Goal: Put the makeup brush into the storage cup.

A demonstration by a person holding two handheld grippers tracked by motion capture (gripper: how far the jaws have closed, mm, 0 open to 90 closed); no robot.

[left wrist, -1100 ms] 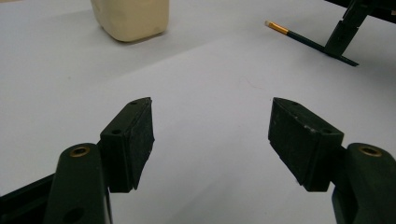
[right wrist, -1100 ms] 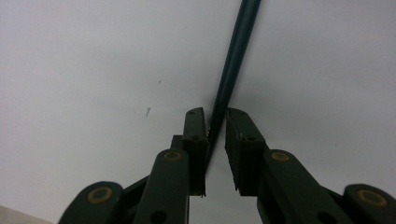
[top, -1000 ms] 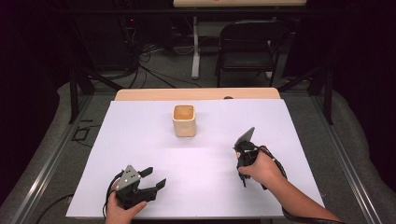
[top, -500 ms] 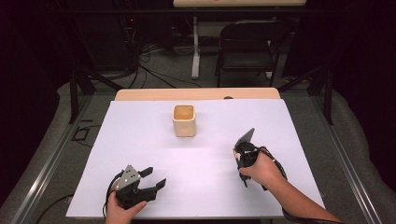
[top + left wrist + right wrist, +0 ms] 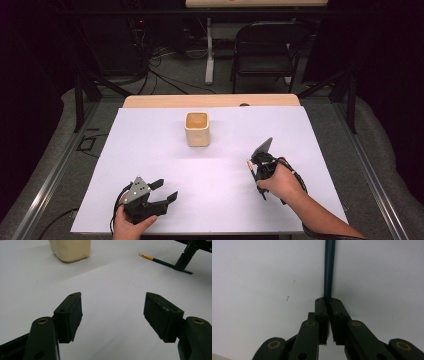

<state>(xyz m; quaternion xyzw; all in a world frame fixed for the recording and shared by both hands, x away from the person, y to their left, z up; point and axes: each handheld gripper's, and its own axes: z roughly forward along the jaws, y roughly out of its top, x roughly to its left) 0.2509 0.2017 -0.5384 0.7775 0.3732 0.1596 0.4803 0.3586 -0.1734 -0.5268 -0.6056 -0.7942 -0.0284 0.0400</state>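
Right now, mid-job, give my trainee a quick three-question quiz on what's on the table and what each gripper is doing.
1. True or false: the left gripper is open with nothing between its jaws.
2. What is the right gripper shut on? A) the cream cup B) a dark green pencil C) a cable
3. Fill in: in the high view, the cream cup stands upright on the white ____.

Key
1. True.
2. B, the pencil; its eraser end shows in the left gripper view.
3. Sheet covering the table.

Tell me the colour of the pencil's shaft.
Dark green pencil, with a gold band and pale tip; clearest in the left gripper view.
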